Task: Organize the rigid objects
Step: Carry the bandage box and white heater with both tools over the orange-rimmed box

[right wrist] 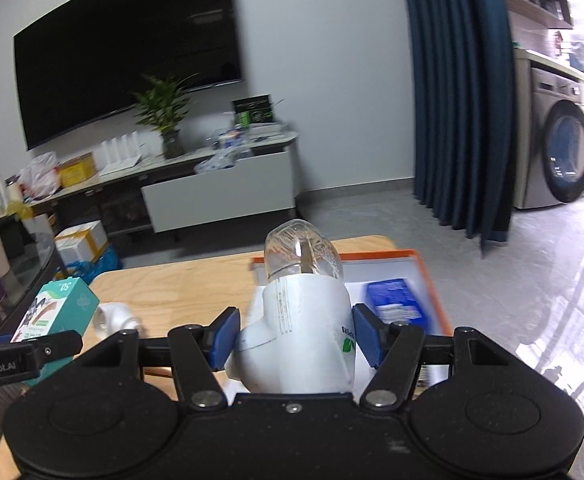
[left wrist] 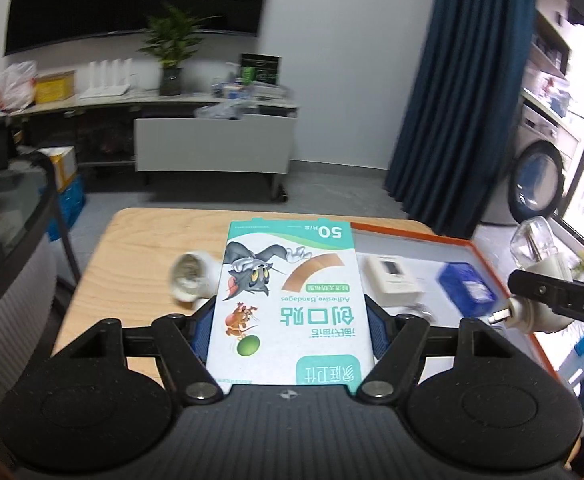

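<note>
above the table, left gripper (left wrist: 290,328) pinches the bandage box (left wrist: 290,300); right gripper (right wrist: 294,334) pinches the plug-in vaporizer (right wrist: 300,320).

A light wooden table (left wrist: 132,248) carries an orange-rimmed white tray (left wrist: 412,236) at three o'clock and a white round plug-like object (left wrist: 190,282) at nine.

On the table (left wrist: 132,248), a white socket (left wrist: 190,282) lies left of the tray (left wrist: 412,229), which holds 2 boxes (left wrist: 392,280).
</note>
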`<state>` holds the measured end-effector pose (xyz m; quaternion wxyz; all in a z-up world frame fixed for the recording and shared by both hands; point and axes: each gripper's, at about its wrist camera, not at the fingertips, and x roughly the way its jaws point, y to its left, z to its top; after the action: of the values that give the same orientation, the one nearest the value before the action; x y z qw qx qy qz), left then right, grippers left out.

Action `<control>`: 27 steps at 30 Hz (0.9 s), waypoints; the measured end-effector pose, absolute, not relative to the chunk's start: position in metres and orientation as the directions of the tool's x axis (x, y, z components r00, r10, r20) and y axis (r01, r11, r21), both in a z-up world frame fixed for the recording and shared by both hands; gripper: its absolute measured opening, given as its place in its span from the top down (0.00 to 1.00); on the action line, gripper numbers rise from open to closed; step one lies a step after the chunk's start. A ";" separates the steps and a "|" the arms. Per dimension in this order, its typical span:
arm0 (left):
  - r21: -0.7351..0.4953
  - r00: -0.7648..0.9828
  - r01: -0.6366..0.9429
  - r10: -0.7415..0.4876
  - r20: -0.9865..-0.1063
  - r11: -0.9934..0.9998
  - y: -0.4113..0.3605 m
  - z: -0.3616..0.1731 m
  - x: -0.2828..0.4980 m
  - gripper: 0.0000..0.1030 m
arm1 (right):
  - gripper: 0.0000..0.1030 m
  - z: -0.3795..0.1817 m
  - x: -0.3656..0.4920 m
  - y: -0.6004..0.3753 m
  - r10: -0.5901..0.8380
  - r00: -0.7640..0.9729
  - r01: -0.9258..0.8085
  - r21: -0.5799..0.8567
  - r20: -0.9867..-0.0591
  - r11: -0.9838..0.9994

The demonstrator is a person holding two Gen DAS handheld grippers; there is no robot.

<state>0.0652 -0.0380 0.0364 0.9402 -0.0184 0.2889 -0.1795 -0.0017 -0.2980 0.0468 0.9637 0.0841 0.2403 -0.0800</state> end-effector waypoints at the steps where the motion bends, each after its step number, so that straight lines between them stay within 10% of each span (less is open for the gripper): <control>1: -0.143 0.765 0.338 -0.360 -0.534 0.930 -0.044 0.038 0.063 0.30 | 0.28 0.047 -0.007 -0.304 -0.120 0.872 0.204 0.128 -0.475 0.971; 27: -0.106 0.712 0.444 -0.423 -0.560 0.890 -0.123 0.028 0.049 0.30 | 0.28 0.029 -0.058 -0.367 -0.111 0.858 0.238 0.198 -0.501 0.951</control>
<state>0.0494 -0.1235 0.0284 0.9251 0.0180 0.2982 -0.2343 -0.0583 -0.3667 0.0286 0.9554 0.1278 0.2500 -0.0913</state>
